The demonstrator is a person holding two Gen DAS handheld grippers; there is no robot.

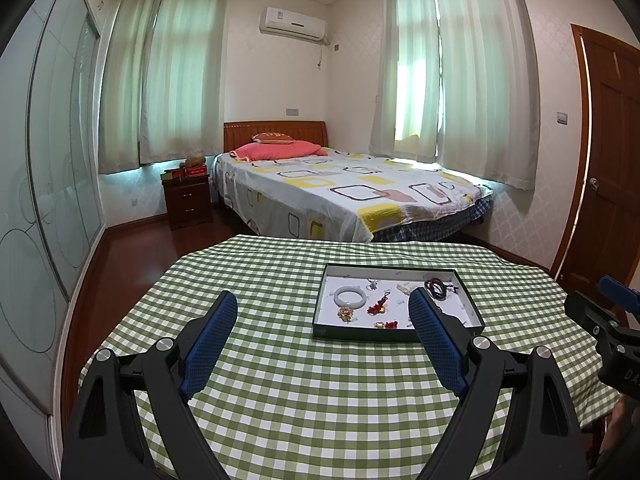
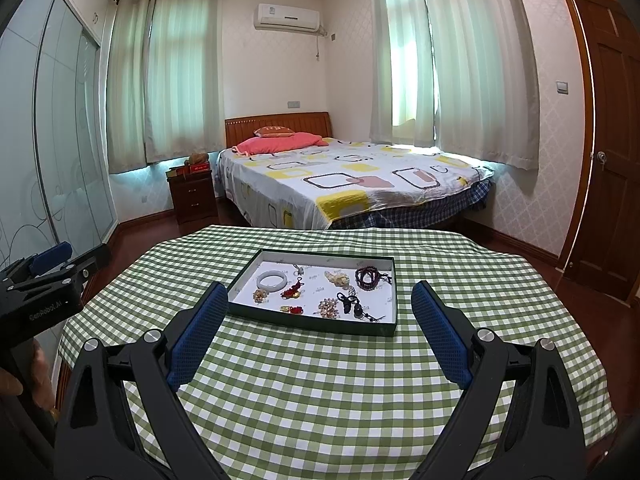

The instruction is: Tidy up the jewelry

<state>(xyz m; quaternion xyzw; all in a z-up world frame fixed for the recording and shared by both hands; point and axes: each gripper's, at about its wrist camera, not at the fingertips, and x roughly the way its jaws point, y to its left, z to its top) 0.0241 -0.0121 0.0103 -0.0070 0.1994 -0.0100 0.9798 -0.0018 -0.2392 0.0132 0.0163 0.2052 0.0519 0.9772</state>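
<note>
Left claw (image 1: 323,306) spread wide, holds nothing, hovers above table (image 1: 280,400) near side of tray (image 1: 396,334). Right claw (image 2: 320,298) equally wide, empty, touches nothing. Jewelry inside tray: pale bangle (image 2: 272,279), dark bead bracelet (image 2: 368,278), red charm (image 2: 293,287).

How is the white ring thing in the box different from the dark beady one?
The white bangle is one smooth, solid, pale hoop; the dark bead bracelet is made of many small dark red-brown beads on a string. The bangle is a single ring; the bead bracelet is coiled in several loops. The bangle lies at the tray's left end, the bead bracelet at its right. Both lie flat in the tray, untouched by either gripper.
</note>
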